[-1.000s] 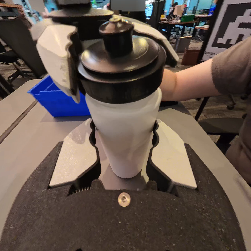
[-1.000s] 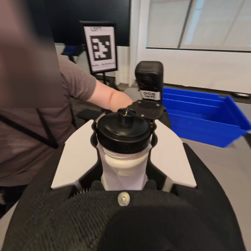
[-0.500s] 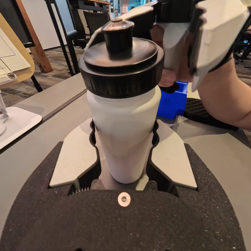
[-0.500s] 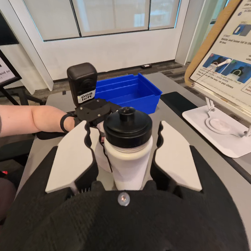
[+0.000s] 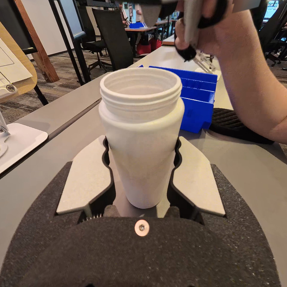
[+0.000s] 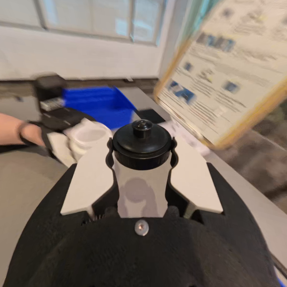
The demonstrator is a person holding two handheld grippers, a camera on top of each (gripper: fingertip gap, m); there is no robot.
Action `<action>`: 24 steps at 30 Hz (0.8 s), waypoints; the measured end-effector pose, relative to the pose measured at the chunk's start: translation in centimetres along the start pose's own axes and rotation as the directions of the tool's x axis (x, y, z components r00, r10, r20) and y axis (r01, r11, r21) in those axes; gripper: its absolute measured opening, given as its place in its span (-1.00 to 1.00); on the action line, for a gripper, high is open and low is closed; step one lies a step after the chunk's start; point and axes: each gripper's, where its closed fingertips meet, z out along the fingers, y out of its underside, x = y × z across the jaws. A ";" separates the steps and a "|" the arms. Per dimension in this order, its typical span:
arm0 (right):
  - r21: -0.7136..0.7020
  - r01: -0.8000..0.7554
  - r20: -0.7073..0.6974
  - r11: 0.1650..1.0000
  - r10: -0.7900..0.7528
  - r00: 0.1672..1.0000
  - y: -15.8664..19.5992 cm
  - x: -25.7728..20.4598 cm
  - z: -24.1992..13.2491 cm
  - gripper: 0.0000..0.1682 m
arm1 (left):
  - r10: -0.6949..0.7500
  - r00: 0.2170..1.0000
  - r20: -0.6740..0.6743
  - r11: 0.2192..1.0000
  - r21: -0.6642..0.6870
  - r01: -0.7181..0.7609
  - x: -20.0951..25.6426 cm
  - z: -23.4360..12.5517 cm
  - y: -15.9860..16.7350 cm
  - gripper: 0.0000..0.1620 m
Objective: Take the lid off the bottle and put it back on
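Between the left gripper [image 5: 141,156] fingers, clamped at mid-body and upright on the grey table [image 5: 46,155]: the white bottle [image 5: 141,139], mouth open, threads bare. Between the right gripper [image 6: 141,153] fingers, pinched by its rim: the black lid [image 6: 141,147], lifted clear, up and to the right of the bottle. Next, probably: bring back level over the mouth, centre, lower squarely before turning, to avoid cross-threading. Blue bin [image 5: 197,99] just beyond.
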 end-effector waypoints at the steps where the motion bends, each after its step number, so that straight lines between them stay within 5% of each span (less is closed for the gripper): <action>1: -0.103 -0.029 -0.121 0.994 0.016 0.992 2.2 3.4 -1.8 -0.12 | -0.001 1.000 0.000 1.000 -0.003 0.001 0.0 0.0 0.0 0.02; 4: -0.374 -0.277 -0.432 0.885 0.098 0.897 11.3 11.4 -7.1 -0.12 | -0.001 1.000 -0.003 1.000 -0.007 0.001 0.0 0.1 0.0 0.01; 11: -0.606 -0.584 -0.602 0.540 0.168 0.781 26.6 15.1 -8.9 -0.11 | 0.007 1.000 -0.008 1.000 -0.010 -0.007 0.1 0.1 0.0 0.01; 20: -0.683 -0.617 -0.635 0.390 0.100 0.766 29.5 15.0 -11.7 -0.10 | 0.009 1.000 -0.014 1.000 -0.016 -0.010 0.2 0.2 0.0 0.01; 24: -0.658 -0.611 -0.637 0.440 0.106 0.763 28.2 15.4 -11.7 -0.11 | 0.007 1.000 -0.013 1.000 -0.016 -0.007 0.1 0.2 0.0 0.01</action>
